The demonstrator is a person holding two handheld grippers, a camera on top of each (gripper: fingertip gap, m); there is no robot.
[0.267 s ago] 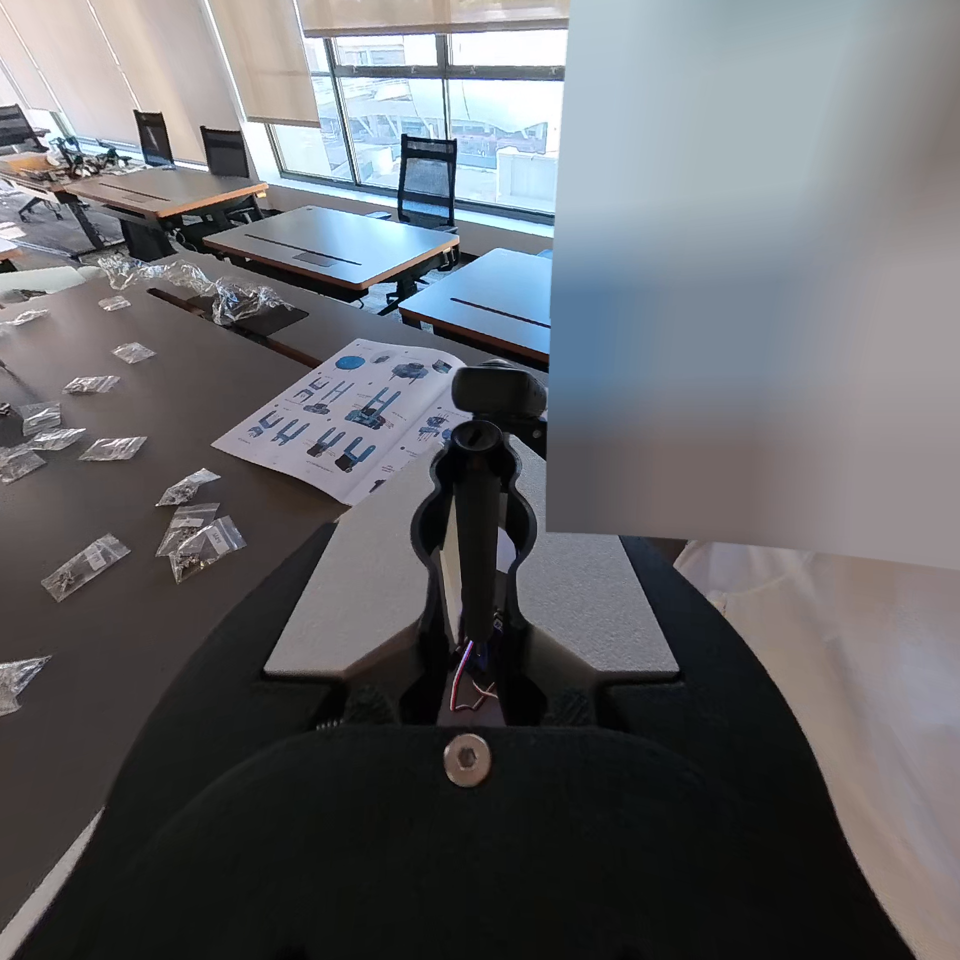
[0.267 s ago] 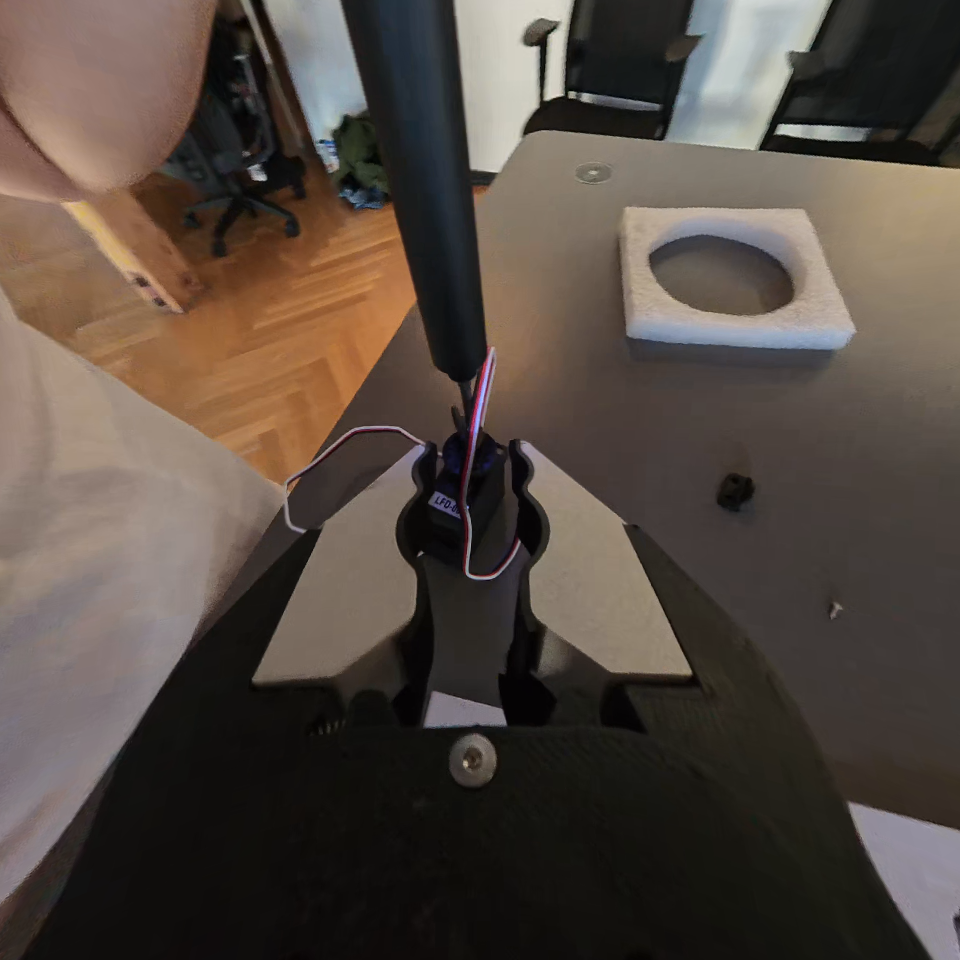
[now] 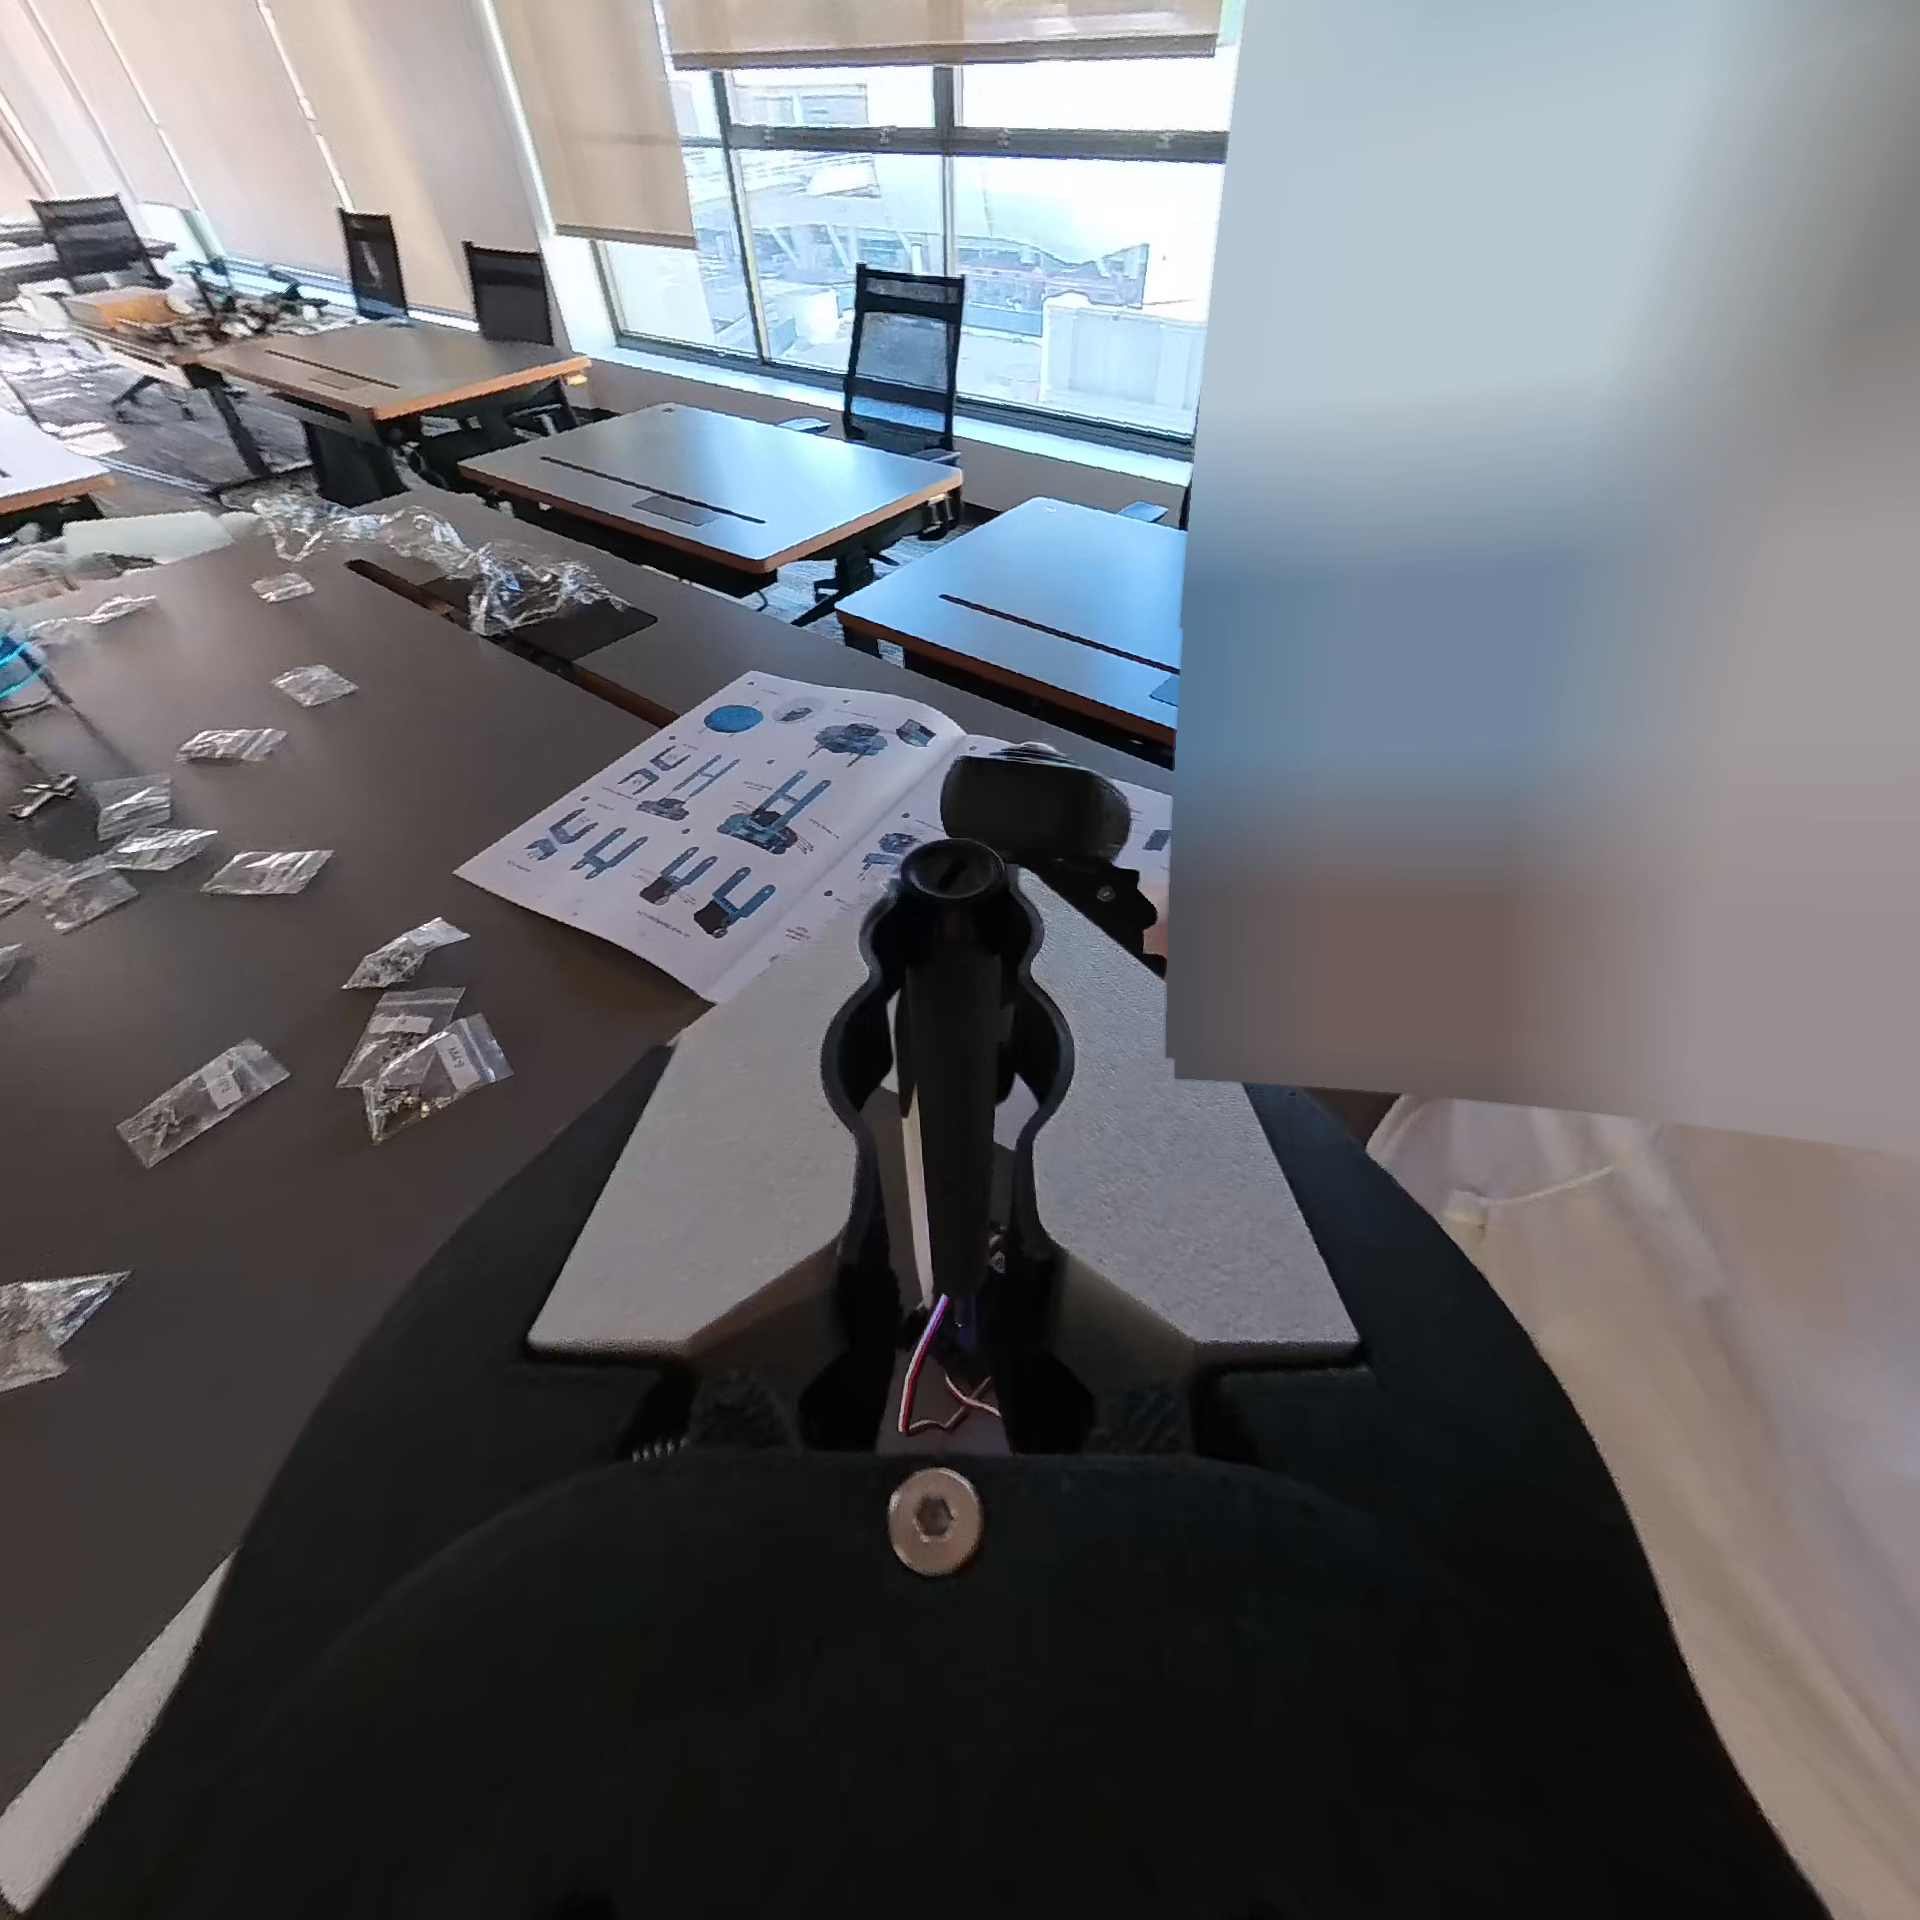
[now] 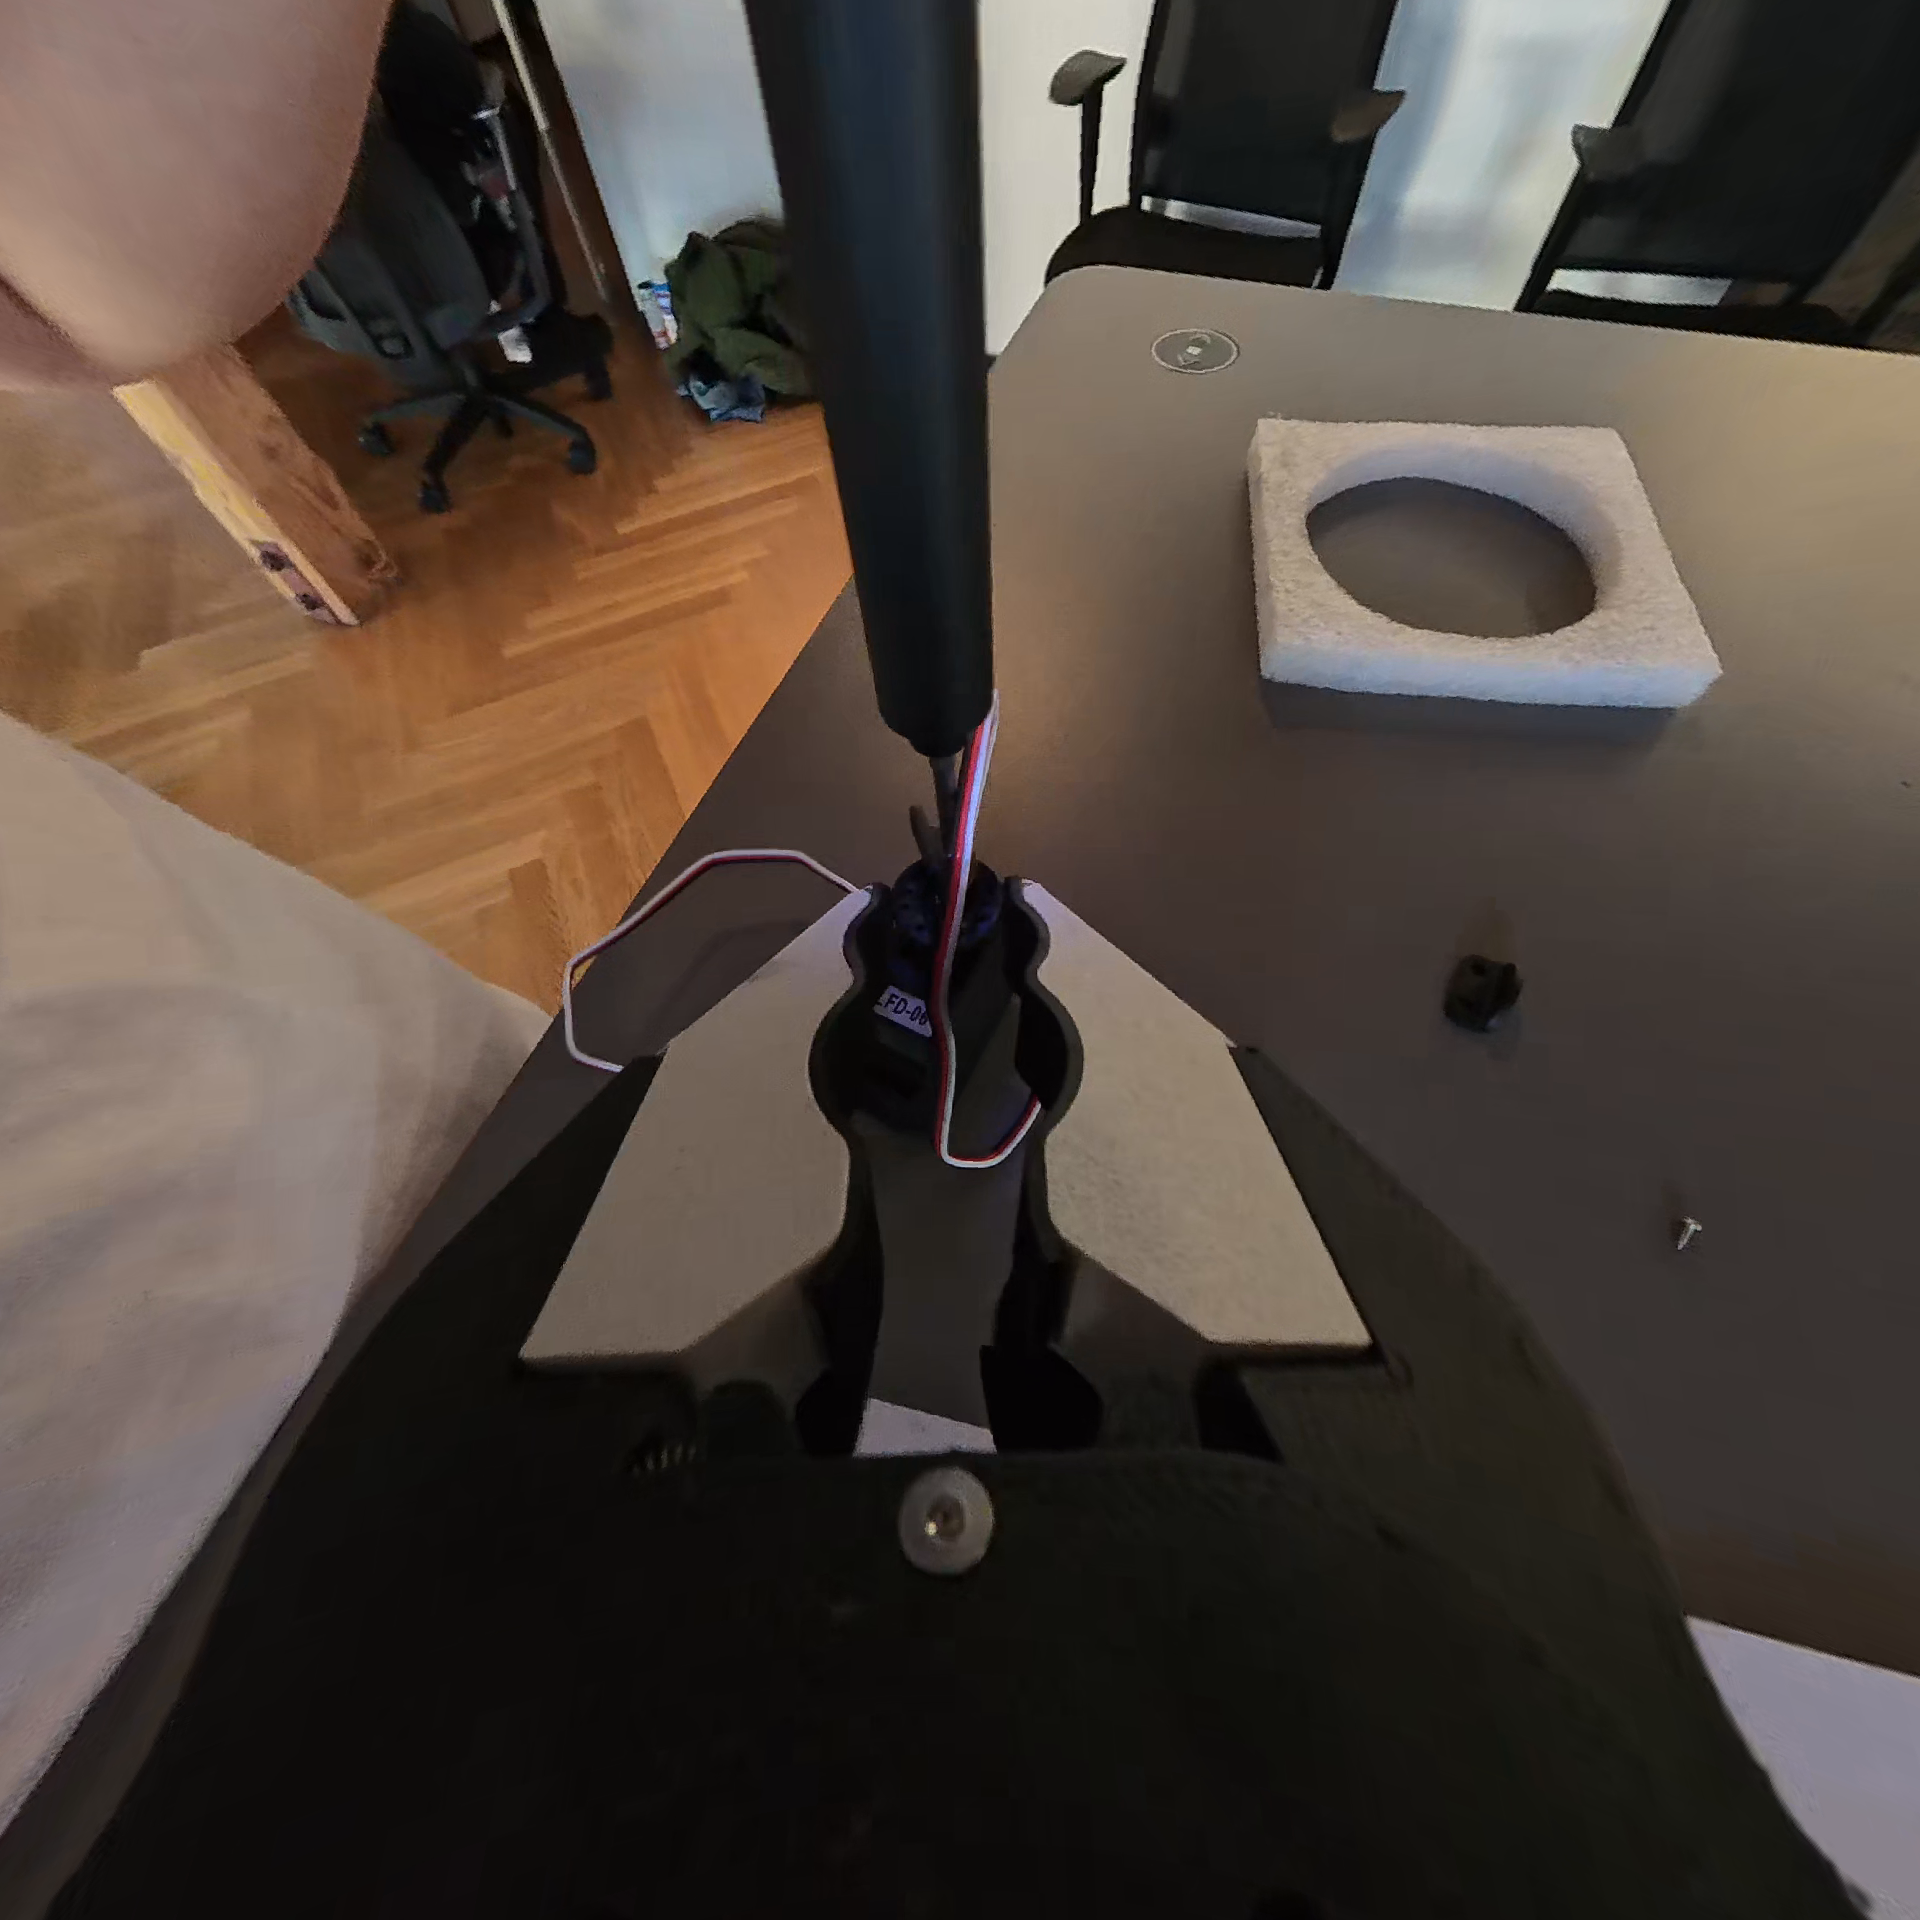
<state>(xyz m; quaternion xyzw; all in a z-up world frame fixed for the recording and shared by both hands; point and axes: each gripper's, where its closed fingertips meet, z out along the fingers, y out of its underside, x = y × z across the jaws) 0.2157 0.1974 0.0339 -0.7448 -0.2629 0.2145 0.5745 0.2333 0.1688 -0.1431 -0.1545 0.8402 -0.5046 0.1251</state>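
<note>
Left gripper is clamped on a black screwdriver; the handle runs along the finger gap, butt end at the fingertips and tip toward the camera. In the right wrist view the same screwdriver comes down from the top, its bit meeting the top of the servo.

Right gripper is clamped on a small black servo motor with a white label on its side. Its red-white-black lead runs up beside the driver bit, loops down between the fingers, and another stretch arcs out left past the left finger.

Dark table lies under the right gripper. On it: a white foam block with a round cutout far right, a small black plastic part near the right finger, and a tiny screw closer in.

Left wrist view: an open instruction booklet just ahead of the fingers, and small clear bags of hardware scattered to the left.
</note>
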